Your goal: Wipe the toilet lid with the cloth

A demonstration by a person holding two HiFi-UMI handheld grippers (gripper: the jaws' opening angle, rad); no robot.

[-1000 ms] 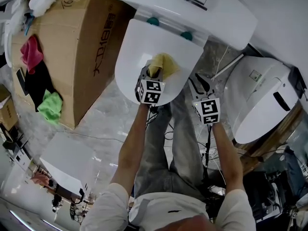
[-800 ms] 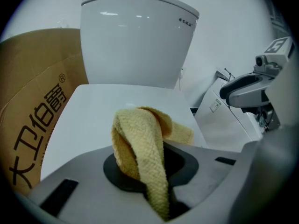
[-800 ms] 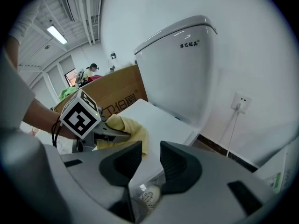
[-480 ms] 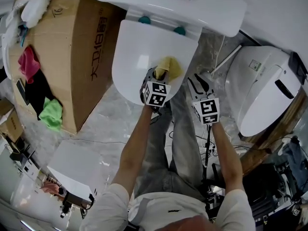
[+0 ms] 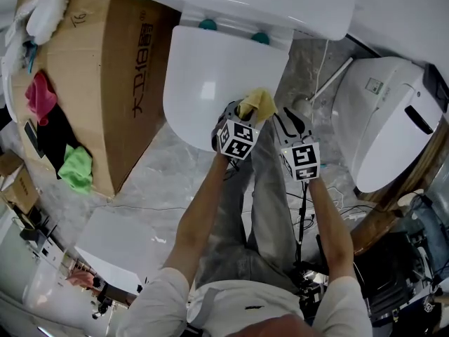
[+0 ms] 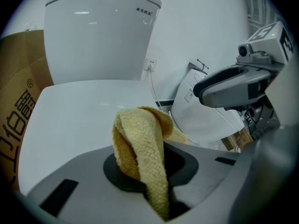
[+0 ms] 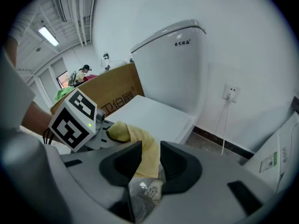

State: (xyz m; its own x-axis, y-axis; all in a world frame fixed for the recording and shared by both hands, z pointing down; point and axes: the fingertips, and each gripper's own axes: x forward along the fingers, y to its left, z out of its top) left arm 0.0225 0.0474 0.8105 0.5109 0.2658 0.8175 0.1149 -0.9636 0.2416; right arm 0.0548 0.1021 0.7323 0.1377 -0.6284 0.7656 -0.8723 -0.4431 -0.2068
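Yellow terry cloth [image 5: 258,104] had slid toward the right edge of the white toilet lid [image 5: 203,76].
Left gripper [image 6: 149,178] jaws gripped it, bunched just ahead of them; right gripper [image 7: 145,164] jaws stood apart, empty; wiping progressed.

Top edge of head view cuts off cistern [image 5: 280,5]; cloth [image 6: 140,139] lower end hidden between left gripper [image 6: 152,169] jaws; cistern print unreadable

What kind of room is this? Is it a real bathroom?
Probably not a home bathroom; it looks more like a workshop or test room. One toilet stands at the wall, a second toilet stands right beside it, and a big cardboard box has cloths lying on it.
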